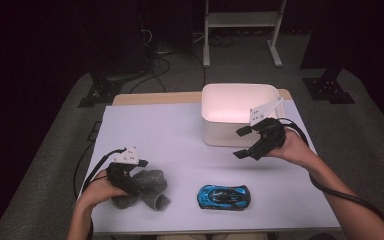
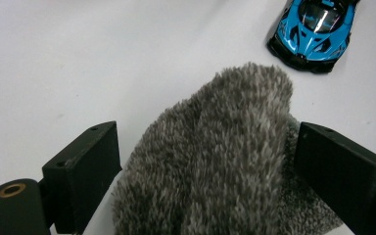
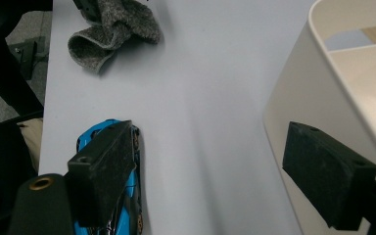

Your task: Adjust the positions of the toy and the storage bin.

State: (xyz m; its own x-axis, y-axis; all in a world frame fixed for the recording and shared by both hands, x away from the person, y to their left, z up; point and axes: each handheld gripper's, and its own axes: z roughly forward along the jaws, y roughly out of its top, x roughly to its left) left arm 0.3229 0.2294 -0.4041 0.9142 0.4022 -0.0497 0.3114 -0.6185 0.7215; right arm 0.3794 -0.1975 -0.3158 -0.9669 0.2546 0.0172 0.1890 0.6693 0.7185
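Down on the bench (image 1: 180, 145), a fuzzy grey sock (image 2: 215, 166) lies crumpled between the left gripper's (image 2: 205, 166) wide fingers, the right gripper's (image 3: 225, 176) fingers gape empty beside the white bin (image 1: 230, 132).

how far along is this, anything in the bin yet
Nothing visible in the white bin yet. In hand: the left claw straddles the grey fuzzy sock, jaws open. The right claw hangs open beside the bin. The blue toy car is untouched on the table.
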